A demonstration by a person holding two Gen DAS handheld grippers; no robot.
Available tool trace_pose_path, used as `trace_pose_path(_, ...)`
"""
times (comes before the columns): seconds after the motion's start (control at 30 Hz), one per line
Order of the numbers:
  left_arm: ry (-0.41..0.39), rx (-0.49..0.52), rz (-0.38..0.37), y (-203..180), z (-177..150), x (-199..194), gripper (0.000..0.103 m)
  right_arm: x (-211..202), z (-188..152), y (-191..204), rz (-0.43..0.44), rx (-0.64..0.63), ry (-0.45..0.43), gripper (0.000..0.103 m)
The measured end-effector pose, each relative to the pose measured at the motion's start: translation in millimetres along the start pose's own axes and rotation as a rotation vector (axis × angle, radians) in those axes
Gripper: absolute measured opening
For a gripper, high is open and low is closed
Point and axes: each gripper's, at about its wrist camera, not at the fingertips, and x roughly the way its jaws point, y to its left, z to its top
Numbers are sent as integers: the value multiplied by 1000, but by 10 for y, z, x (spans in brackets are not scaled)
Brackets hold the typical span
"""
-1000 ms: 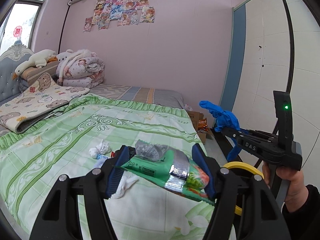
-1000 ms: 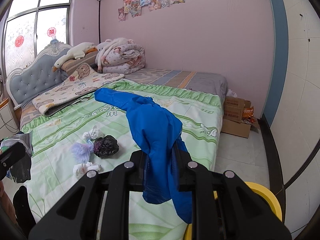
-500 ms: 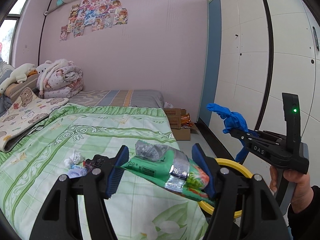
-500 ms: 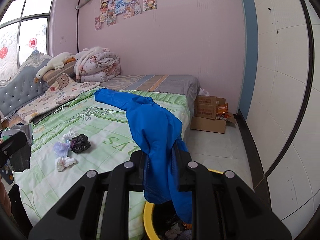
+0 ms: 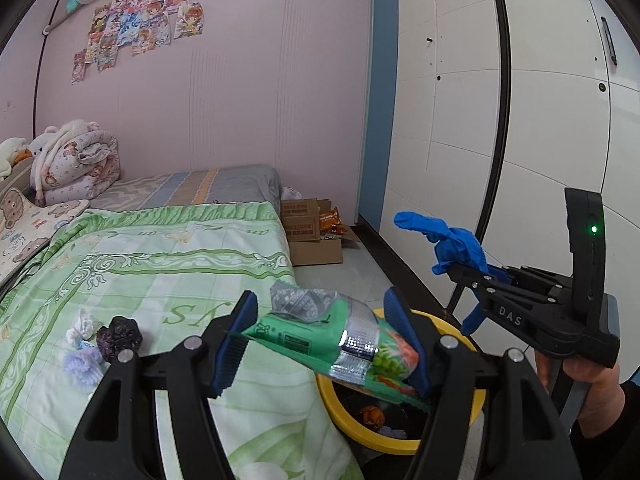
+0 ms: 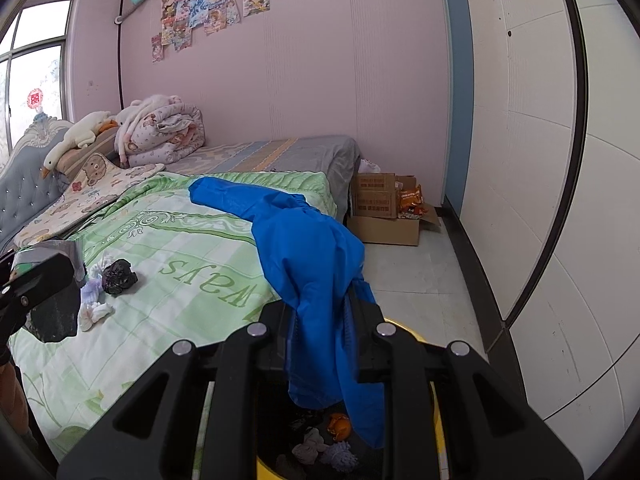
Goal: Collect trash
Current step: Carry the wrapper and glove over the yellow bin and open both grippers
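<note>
The left gripper (image 5: pixel 324 344) is clamped on a green snack bag (image 5: pixel 336 340). Its blue pads (image 5: pixel 236 340) press on both ends of the bag. The bag hangs in the air, partly over the edge of the bed (image 5: pixel 160 280) and partly over the yellow bin (image 5: pixel 400 444).

The right gripper (image 6: pixel 324 344) is squeezed tight on a blue glove (image 6: pixel 316 280). The glove flops up over the jaws and hangs down over the bin (image 6: pixel 434 412). A hand (image 5: pixel 588 396) holds this gripper from below.

The bin sits on the floor just beside the bed. There is trash in the bin: something orange (image 6: pixel 340 426) and some soft bits.

More trash lies on the green bed cover: a black crumpled ball (image 5: pixel 120 334), a white wad (image 5: pixel 82 326) and a pale purple puff (image 5: pixel 84 364). They are close together, well apart from the bin.

Cardboard boxes (image 5: pixel 308 232) sit on the floor past the end of the bed.
</note>
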Motion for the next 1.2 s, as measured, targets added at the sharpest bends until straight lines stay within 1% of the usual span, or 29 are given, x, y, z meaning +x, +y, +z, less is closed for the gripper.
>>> trace_pose_path(0.27,56,15,-50,-247,-39,444,62,164,-157,-285,-41,21,39,19)
trace_pose_path(0.47,103,28,-53,-392,-89,784,62,359,-289,-439,-50,44,76,19)
trace_pose_path(0.8,204,4,-58,-398,-309,1166,63,685,-513,-541,-33,64,163,19)
trace_pose_path(0.9,221,8,-52,-380,-354,1231,63,777,-559,-559,-36,69,183,22)
trace_pose_path(0.93,222,7,-44,-376,-364,1241,64,802,-571,-559,-35,73,190,22)
trace_pose_path(1.0,230,2,-35,-363,-376,1263,73,831,-584,-570,-33,78,195,23)
trace_pose_path(1.07,234,-5,-29,-334,-391,1284,78,826,-584,-543,-39,75,193,30)
trace_pose_path(1.13,236,-7,-26,-319,-400,1285,81,821,-578,-536,-42,74,189,36)
trace_pose_path(1.2,236,-6,-25,-315,-408,1277,85,796,-565,-548,-46,76,186,39)
